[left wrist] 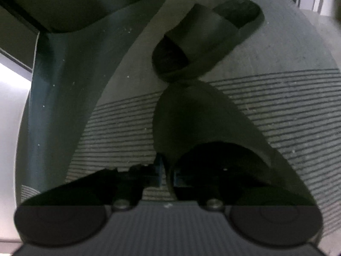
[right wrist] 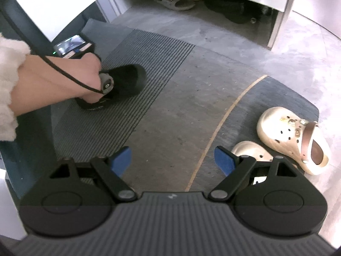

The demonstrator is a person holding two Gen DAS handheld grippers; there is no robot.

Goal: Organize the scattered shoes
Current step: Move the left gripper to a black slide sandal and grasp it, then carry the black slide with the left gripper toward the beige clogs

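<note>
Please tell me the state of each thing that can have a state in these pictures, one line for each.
Left gripper: shut on the near black slipper's edge.
Near black slipper: gripped, on the mat.
Far black slipper: lying free on the mat.
Right gripper: open, empty, above the mat.
Cream clogs: side by side on the mat, untouched.
Mat: flat.

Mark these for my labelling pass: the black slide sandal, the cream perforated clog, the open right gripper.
black slide sandal (left wrist: 204, 32), left wrist view, on its strap.
cream perforated clog (right wrist: 283, 132), right wrist view, on its toe cap.
right gripper (right wrist: 172, 160), right wrist view, between its blue fingertips.
</note>
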